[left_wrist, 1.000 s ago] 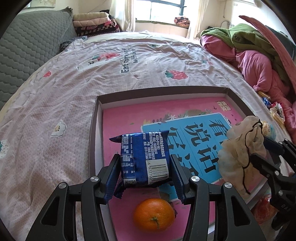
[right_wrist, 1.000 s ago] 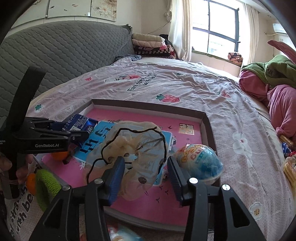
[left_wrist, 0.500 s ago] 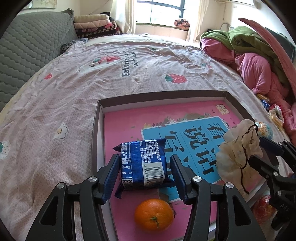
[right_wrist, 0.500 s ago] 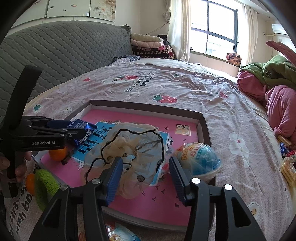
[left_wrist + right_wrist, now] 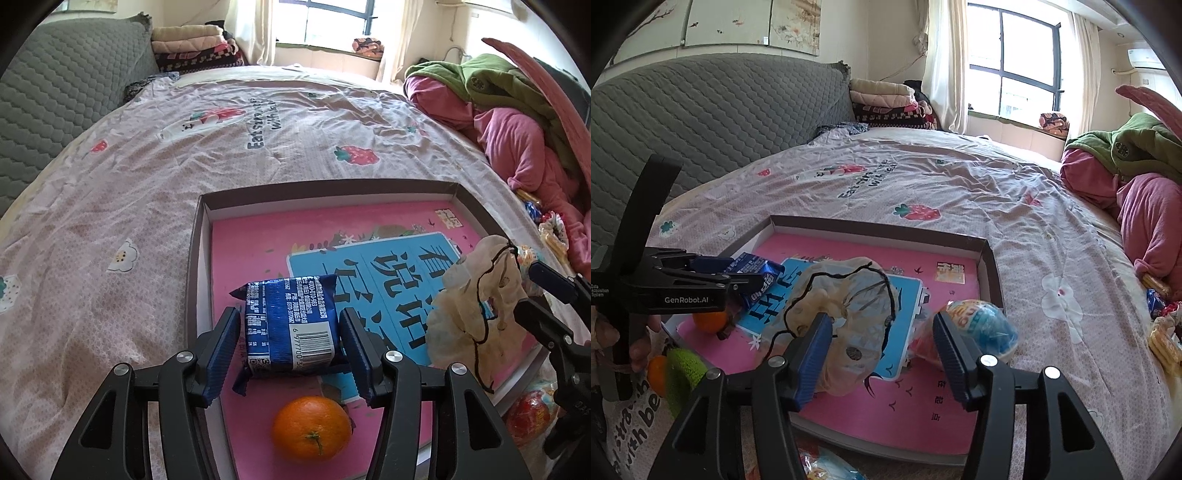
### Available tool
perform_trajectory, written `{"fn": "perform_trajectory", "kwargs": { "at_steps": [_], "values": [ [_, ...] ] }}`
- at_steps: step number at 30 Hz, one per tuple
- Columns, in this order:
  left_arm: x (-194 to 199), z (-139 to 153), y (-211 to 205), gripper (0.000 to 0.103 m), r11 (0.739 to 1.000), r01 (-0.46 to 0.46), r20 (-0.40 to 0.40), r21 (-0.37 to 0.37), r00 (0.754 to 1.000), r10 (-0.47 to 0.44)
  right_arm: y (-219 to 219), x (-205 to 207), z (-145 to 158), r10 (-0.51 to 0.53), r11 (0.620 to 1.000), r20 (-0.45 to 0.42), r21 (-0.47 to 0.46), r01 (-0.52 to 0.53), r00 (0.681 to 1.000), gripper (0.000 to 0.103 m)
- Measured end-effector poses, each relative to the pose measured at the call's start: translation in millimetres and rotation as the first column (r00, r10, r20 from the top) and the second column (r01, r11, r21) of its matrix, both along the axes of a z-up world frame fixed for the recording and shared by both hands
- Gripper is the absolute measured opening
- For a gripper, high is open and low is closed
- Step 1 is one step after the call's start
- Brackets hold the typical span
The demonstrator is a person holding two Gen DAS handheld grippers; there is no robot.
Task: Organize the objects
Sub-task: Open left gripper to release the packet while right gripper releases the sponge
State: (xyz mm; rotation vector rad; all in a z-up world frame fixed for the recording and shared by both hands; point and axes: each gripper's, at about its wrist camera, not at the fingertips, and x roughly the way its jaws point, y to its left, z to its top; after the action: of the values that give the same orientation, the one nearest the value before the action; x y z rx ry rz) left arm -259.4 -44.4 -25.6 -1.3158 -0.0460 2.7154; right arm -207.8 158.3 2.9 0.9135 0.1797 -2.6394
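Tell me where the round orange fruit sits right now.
In the left wrist view, the orange fruit lies on the pink floor of the shallow box, near its front-left corner, just in front of the blue snack packet.

A grey quilted headboard (image 5: 713, 110) stands at ten o'clock. Folded blankets (image 5: 882, 103) are stacked at twelve beside the window (image 5: 1015, 70). Pink and green bedding (image 5: 517, 122) heaps at two o'clock.

Glossy foil snack packet (image 5: 291, 325), matt cardboard tray (image 5: 199, 258), cloth bedsheet (image 5: 110, 206).
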Motion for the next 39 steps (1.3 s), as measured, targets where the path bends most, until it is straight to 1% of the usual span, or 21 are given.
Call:
{"fn": "perform_trajectory", "kwargs": {
  "at_steps": [3, 7, 12, 17, 24, 27, 30, 34, 39],
  "values": [
    [1, 4, -2, 0.057, 1.0, -0.007, -0.002, 0.004, 1.0, 0.007, 2, 1, 4, -0.002, 1.0, -0.017, -0.012, 0.001, 1.0, 0.058],
    [7, 14, -4, 0.057, 1.0, -0.019, -0.026, -0.006, 0.999, 0.019, 0, 4, 8, 0.005, 1.0, -0.036, -0.017, -0.005, 0.999, 0.059],
    [14, 27, -8, 0.057, 0.999, -0.031, -0.045, 0.009, 0.999, 0.031, -2, 7, 13, 0.017, 1.0, -0.049, -0.025, -0.018, 0.999, 0.059],
    [25, 36, -10, 0.057, 0.998, -0.053, -0.063, 0.032, 0.997, 0.055, -1, 11, 20, 0.02, 0.999, -0.065, -0.034, -0.022, 0.998, 0.059],
    [46, 54, -6, 0.057, 0.998, -0.059, -0.111, 0.024, 0.992, 0.061, 0, 16, 29, 0.026, 0.998, -0.086, -0.047, -0.03, 0.996, 0.06],
    [53, 58, -6, 0.058, 0.998, -0.068, -0.127, 0.018, 0.989, 0.07, 0, 18, 32, 0.03, 0.998, -0.095, -0.049, -0.035, 0.995, 0.06],
    [59, 59, -9, 0.058, 0.997, -0.074, -0.124, 0.028, 0.989, 0.076, -2, 20, 33, 0.035, 0.998, -0.098, -0.048, -0.04, 0.995, 0.06],
    [67, 60, -6, 0.058, 0.997, -0.074, -0.132, 0.023, 0.988, 0.077, -3, 23, 36, 0.044, 0.998, -0.108, -0.046, -0.049, 0.993, 0.06],
    [75, 61, -3, 0.058, 0.996, -0.072, -0.125, 0.049, 0.989, 0.078, -3, 25, 38, 0.047, 0.997, -0.111, -0.049, -0.053, 0.993, 0.06]
  ]
}}
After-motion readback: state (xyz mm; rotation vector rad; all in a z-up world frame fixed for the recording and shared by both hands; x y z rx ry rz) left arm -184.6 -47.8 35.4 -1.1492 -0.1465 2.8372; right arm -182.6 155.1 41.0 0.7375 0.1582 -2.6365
